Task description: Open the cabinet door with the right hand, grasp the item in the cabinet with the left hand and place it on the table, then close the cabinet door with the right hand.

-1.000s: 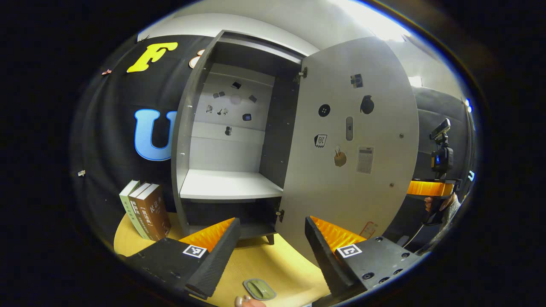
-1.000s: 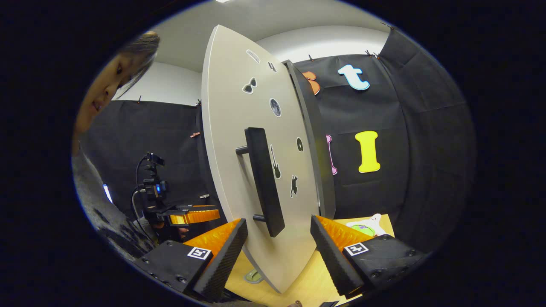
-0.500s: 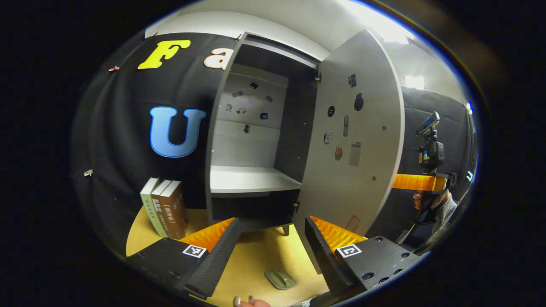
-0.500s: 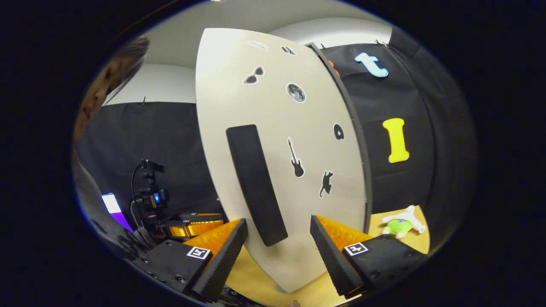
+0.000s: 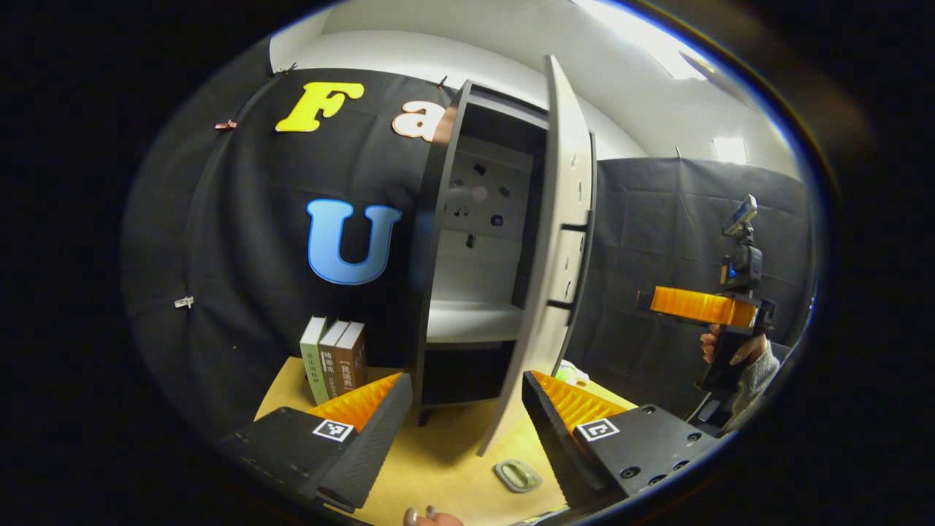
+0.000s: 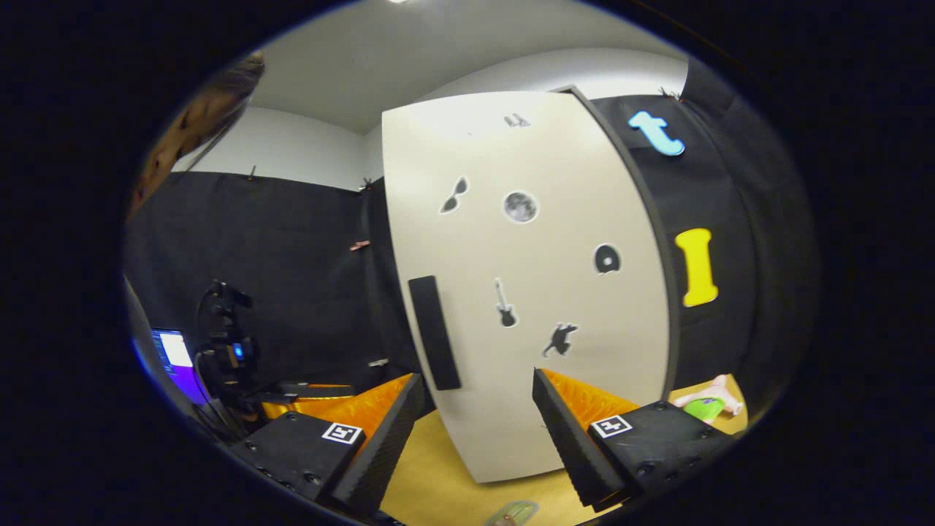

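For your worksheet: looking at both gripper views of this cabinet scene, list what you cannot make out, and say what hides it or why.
- Left gripper view: the cabinet door stands edge-on and covers part of the cabinet interior.
- Left gripper view: the stickers on the cabinet's back wall are too small to identify.
- Left gripper view: the small green item on the table is too small to name.
- Right gripper view: the door hides the whole cabinet interior; the soft toy is cut by the edge.

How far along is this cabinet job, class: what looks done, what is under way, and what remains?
Done: the cabinet shelf is bare, and a small green item lies on the table. Under way: the door stands partly open; the right gripper is open and off the handle. Left: shutting the door fully. The left gripper is open and holds nothing.
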`<state>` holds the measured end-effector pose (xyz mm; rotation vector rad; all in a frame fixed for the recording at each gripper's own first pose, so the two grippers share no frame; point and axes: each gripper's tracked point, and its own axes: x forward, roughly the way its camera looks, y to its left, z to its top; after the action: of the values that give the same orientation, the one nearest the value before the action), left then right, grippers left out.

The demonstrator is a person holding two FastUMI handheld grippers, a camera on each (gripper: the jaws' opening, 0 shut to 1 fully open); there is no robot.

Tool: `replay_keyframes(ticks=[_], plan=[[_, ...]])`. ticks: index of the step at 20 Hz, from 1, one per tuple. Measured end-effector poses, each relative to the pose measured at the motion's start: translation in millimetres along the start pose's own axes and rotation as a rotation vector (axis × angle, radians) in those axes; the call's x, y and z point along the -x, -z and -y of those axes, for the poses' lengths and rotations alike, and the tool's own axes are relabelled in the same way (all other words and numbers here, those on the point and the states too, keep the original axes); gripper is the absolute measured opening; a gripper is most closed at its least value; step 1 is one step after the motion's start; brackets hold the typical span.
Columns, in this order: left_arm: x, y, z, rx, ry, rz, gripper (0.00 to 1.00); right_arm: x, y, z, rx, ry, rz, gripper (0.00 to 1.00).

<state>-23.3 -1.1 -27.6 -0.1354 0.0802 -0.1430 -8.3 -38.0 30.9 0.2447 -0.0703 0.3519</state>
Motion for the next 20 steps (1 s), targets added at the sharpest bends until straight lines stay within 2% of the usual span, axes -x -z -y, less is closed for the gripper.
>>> replay_keyframes(ticks=[2, 3, 6, 10, 11, 12, 15, 20], plan=[[-12, -10, 6, -0.025, -0.045, 0.038, 0.95, 5, -14, 20, 0.039, 0.143, 0.093, 0.97], [-18, -14, 6, -0.047, -0.080, 0.056, 0.95, 6, -15, 25, 0.060, 0.187, 0.110, 0.97], [-42, -26, 16, -0.089, -0.156, 0.101, 0.95, 8, -8, 40, 0.183, 0.299, 0.085, 0.97], [-64, -47, 31, -0.124, -0.186, 0.160, 0.95, 8, -15, 47, 0.280, 0.335, 0.066, 0.97], [-68, -48, 33, -0.110, -0.184, 0.168, 0.92, 8, -15, 49, 0.288, 0.340, 0.057, 0.97], [-69, -45, 34, -0.089, -0.181, 0.168, 0.94, 7, -18, 50, 0.299, 0.348, 0.059, 0.98], [-63, -48, 29, -0.066, -0.204, 0.169, 0.93, 8, -26, 45, 0.280, 0.346, 0.094, 0.97], [-59, -36, 20, -0.054, -0.239, 0.140, 0.95, 7, -28, 50, 0.271, 0.356, 0.092, 0.97]])
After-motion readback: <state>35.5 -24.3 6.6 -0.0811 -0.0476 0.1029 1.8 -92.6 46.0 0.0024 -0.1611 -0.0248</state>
